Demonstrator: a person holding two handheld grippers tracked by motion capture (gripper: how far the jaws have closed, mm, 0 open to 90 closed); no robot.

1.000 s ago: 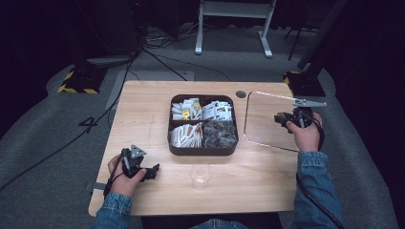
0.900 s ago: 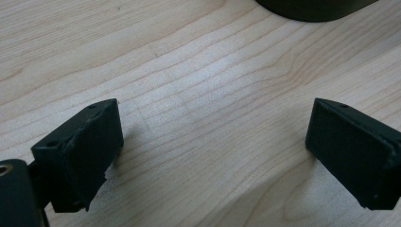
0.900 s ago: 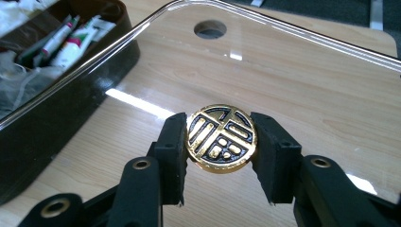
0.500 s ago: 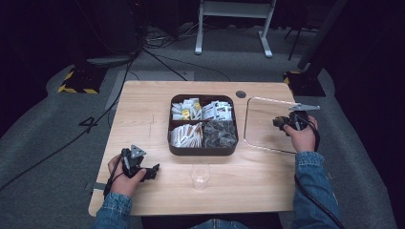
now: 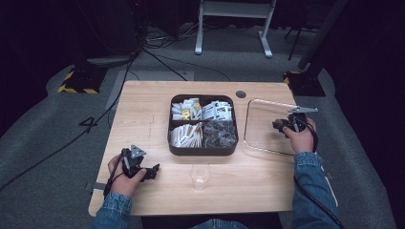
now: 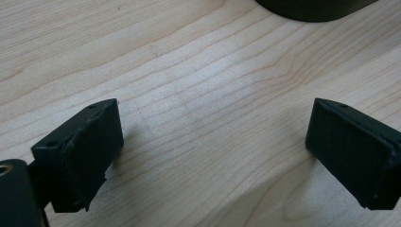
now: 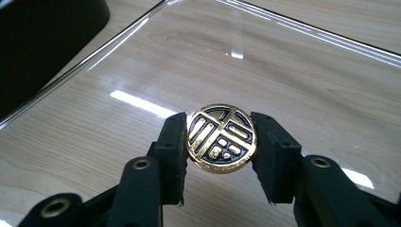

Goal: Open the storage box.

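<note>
A clear square lid with a round black-and-gold knob lies low over the right side of the table, right of the dark box. My right gripper is shut on that knob, which the right gripper view shows pinched between the two black pads, with the clear pane stretching beyond. My left gripper rests low at the table's front left, open. In the left gripper view its jaws stand wide apart over bare wood, with nothing between them.
A dark four-compartment box of sachets and packets stands mid-table. A small clear cup stands in front of it, near the front edge. The wooden table has a round cable hole at the back. Cables and stands cover the floor behind.
My right hand has come down with the lid, which was tilted up higher before and now lies lower and flatter over the table. The left hand has stayed put.
</note>
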